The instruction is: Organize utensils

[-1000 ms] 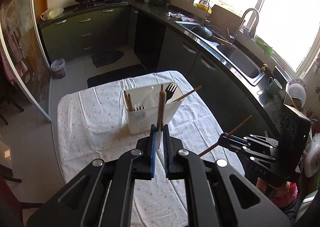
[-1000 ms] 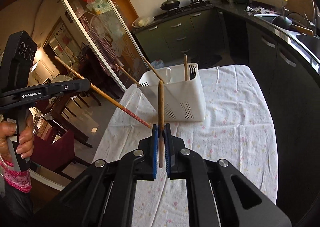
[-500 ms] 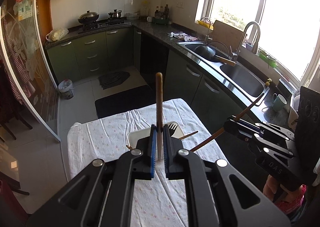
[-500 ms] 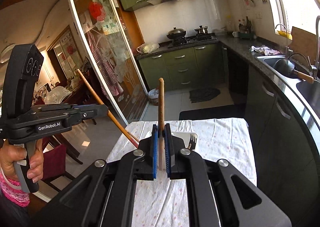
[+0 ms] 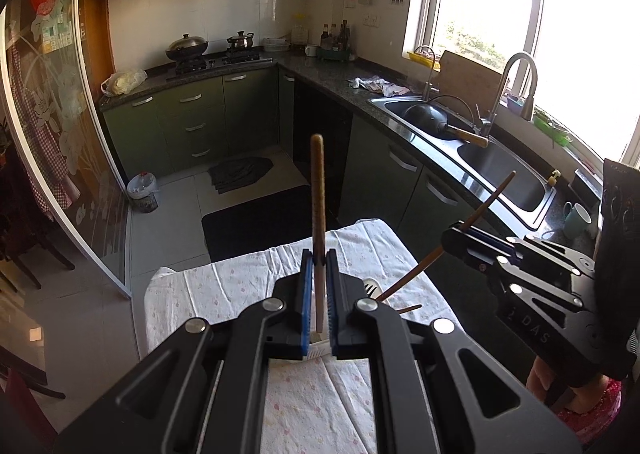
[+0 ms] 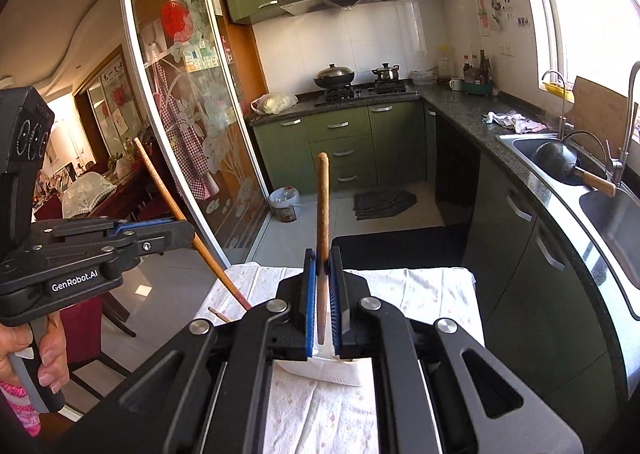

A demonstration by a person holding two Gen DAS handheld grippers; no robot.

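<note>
Two handheld grippers are raised above a cloth-covered counter (image 5: 224,286) in a kitchen. The left gripper (image 5: 319,286) has its blue-padded fingers (image 5: 306,286) clenched on a wooden chopstick (image 5: 318,205), which stands upright between them, its rounded top well above the fingertips.

The right gripper (image 6: 324,290) likewise grips a second chopstick (image 6: 323,205) upright between its fingers (image 6: 309,294). From the left camera that chopstick (image 5: 484,209) appears to the right of the left fingers, slanting up and to the right through the right gripper (image 5: 460,242).

Just below both pairs of fingers sits a white utensil holder (image 6: 332,368) on the counter (mostly hidden behind the grippers). Beyond the right side of the left fingers, a dark fork's tines (image 5: 370,289) and another stick's tip (image 5: 410,308) poke out of it.

A sink (image 5: 500,169) lies far off to the right.
</note>
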